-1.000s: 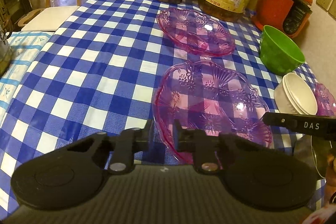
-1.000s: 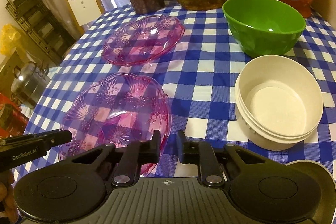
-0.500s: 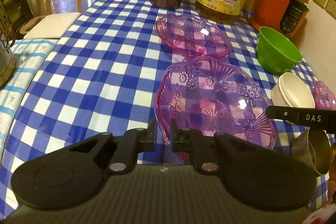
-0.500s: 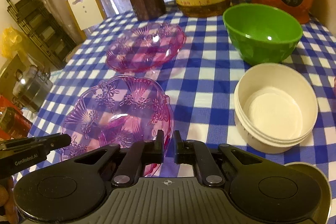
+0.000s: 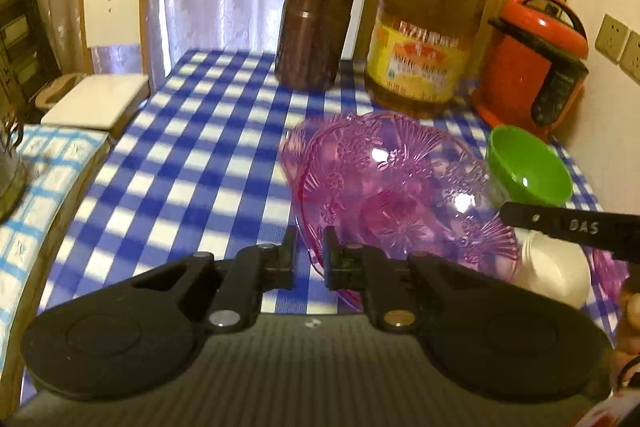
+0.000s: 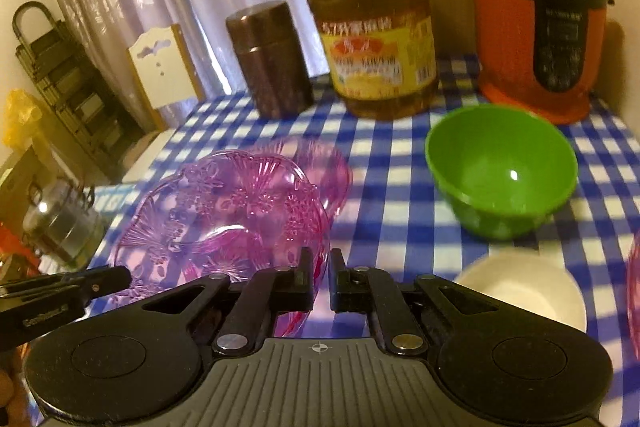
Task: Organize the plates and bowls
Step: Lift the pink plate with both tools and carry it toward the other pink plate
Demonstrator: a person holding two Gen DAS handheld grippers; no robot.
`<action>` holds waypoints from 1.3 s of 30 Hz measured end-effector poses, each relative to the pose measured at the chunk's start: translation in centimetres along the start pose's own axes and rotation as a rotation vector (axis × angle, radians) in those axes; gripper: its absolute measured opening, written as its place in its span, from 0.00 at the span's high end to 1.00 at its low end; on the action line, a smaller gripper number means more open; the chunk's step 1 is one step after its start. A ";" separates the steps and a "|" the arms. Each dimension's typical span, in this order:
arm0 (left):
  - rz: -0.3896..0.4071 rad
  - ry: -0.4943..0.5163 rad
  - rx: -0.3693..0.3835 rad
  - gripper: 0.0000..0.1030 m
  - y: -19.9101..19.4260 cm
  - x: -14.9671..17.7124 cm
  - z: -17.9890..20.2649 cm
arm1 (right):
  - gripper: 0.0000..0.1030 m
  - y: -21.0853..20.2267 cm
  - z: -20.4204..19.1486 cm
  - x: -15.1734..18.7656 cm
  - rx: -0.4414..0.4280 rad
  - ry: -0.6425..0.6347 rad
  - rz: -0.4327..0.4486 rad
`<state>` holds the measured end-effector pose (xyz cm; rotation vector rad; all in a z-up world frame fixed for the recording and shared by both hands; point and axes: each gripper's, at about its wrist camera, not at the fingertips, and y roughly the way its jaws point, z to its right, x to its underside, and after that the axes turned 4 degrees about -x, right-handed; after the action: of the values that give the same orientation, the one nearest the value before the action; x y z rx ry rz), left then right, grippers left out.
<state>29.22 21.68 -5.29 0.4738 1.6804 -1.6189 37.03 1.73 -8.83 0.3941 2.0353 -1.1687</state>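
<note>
A pink glass plate (image 5: 400,195) hangs tilted above the blue checked tablecloth (image 5: 192,163), held from both sides. My left gripper (image 5: 309,253) is shut on its near left rim. My right gripper (image 6: 320,277) is shut on the opposite rim of the same plate (image 6: 224,219). A second pink plate (image 6: 334,167) lies on the cloth just behind and partly under the held one. To the right sit a green bowl (image 6: 500,171) and a stack of white bowls (image 6: 528,287). Each gripper's black finger (image 5: 560,223) shows in the other wrist view.
Along the back edge stand a brown canister (image 5: 316,31), a big oil bottle (image 5: 428,39) and a red rice cooker (image 5: 536,63). Another pink dish (image 5: 608,267) peeks in at far right. A white chair (image 5: 108,67) and a metal kettle (image 6: 60,219) are left of the table.
Both grippers closed on the near pink plate's rim and lifted it off the cloth. It now hangs tilted in front of the far plate, and both views have risen.
</note>
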 end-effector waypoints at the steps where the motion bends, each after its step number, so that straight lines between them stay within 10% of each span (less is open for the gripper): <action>1: 0.005 0.000 0.003 0.90 0.4 -0.6 0.1 | 0.93 0.5 0.2 -0.5 0.003 0.002 0.006; 14: -0.006 0.021 -0.022 0.90 7.5 -4.6 0.2 | 0.93 6.9 2.2 -5.6 0.018 0.006 0.046; 39: -0.046 0.112 -0.096 0.87 13.1 -3.2 1.1 | 0.93 12.1 3.4 -4.6 0.045 -0.058 -0.010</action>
<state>40.93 23.11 -11.90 0.4893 1.8558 -1.5613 48.77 5.78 -13.88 0.3677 1.9659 -1.2205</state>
